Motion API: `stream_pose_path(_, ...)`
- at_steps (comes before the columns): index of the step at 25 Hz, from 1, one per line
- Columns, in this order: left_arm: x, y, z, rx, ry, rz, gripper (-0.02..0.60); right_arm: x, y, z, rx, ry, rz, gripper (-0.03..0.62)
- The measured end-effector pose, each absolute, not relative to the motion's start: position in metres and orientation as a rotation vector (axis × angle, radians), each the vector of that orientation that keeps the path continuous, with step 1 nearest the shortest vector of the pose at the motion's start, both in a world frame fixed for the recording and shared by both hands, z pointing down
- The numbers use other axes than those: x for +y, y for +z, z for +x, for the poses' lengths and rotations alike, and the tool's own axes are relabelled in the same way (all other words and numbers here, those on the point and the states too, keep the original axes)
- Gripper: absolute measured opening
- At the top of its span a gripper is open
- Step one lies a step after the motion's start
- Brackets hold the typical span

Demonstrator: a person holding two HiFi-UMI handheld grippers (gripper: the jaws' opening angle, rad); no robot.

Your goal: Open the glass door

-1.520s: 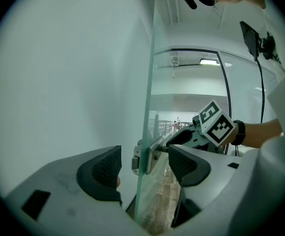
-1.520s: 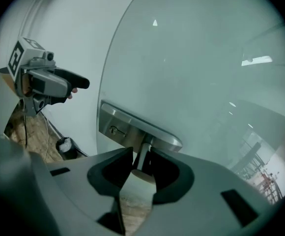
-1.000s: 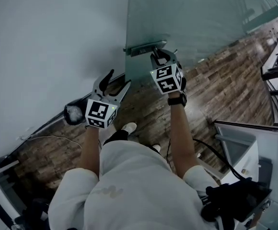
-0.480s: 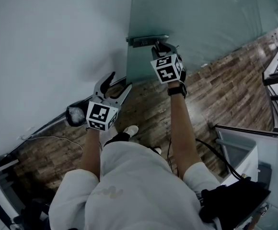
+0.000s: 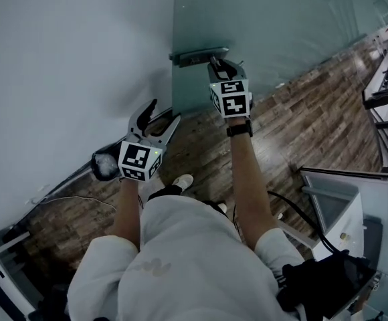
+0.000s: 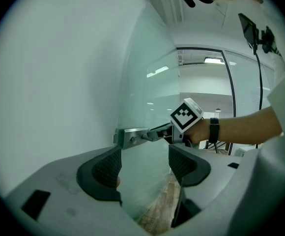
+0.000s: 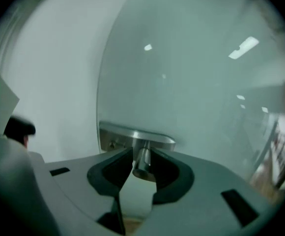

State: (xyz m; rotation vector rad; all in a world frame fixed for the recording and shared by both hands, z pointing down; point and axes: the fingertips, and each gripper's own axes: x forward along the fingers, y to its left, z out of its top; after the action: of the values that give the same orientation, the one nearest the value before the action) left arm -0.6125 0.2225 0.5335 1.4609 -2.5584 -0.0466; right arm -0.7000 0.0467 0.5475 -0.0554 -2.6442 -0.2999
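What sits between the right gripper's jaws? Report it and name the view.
The metal door handle, clamped by the right gripper; the right gripper view shows it.

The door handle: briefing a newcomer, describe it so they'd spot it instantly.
Find the frosted glass door beside the white wall. At its wall-side edge sits a metal plate; the handle is the round stub projecting from it, clamped in the right gripper.
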Motion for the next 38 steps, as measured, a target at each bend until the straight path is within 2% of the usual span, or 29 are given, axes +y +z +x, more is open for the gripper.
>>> stream_pose_path(2, 0.216, 0.529, -0.609, -2.539, -0.065, 1.507, 0.302, 0.046, 0.53, -0.681, -2.773, -0.076, -0.017, 0.114)
stream_pose_path(4, 0.206, 0.518, -0.601, -2.523, -0.094, 1.555, 0.302, 0.048, 0.517, -0.647, -2.828, -0.028, 0.002, 0.114)
stream_pose_path(7, 0.172, 0.489, -0.573, -2.466, -0.136, 1.686, 0.301, 0.037, 0.501, -0.572, -2.852, 0.058, 0.073, 0.114)
stream_pose_path(9, 0.139, 0.464, -0.544, -2.386, -0.125, 1.84, 0.276, 0.021, 0.488, -0.517, -2.862, 0.127, 0.197, 0.108)
stream_pose_path(13, 0.063, 0.441, -0.472, -2.23, -0.07, 2.114, 0.242, -0.032, 0.473, -0.416, -2.886, 0.152, 0.499, 0.041)
stream_pose_path(16, 0.01, 0.434, -0.406, -2.095, -0.083, 2.269, 0.161, -0.07, 0.462, -0.324, -2.859, 0.162, 0.781, 0.005)
stream_pose_path(20, -0.042, 0.432, -0.32, -1.906, -0.113, 2.405, 0.015, -0.092, 0.452, -0.203, -2.754, 0.154, 1.153, 0.003)
stream_pose_path(24, -0.079, 0.428, -0.248, -1.852, -0.059, 2.441, 0.003, -0.098, 0.435, -0.109, -2.649, 0.135, 1.453, 0.003)
stream_pose_path(29, -0.097, 0.413, -0.181, -1.772, -0.095, 2.526, 0.003, -0.094, 0.418, -0.044, -2.581, 0.076, 1.67, 0.003)
stream_pose_path(32, -0.102, 0.397, -0.155, -1.878, -0.029, 2.576, 0.002, -0.091, 0.401, -0.017, -2.622, 0.019, 1.789, 0.003)
stream_pose_path(38, -0.099, 0.397, -0.137, -1.794, -0.088, 2.567, 0.002, -0.089, 0.401, -0.011, -2.648, 0.059, 1.827, 0.003)
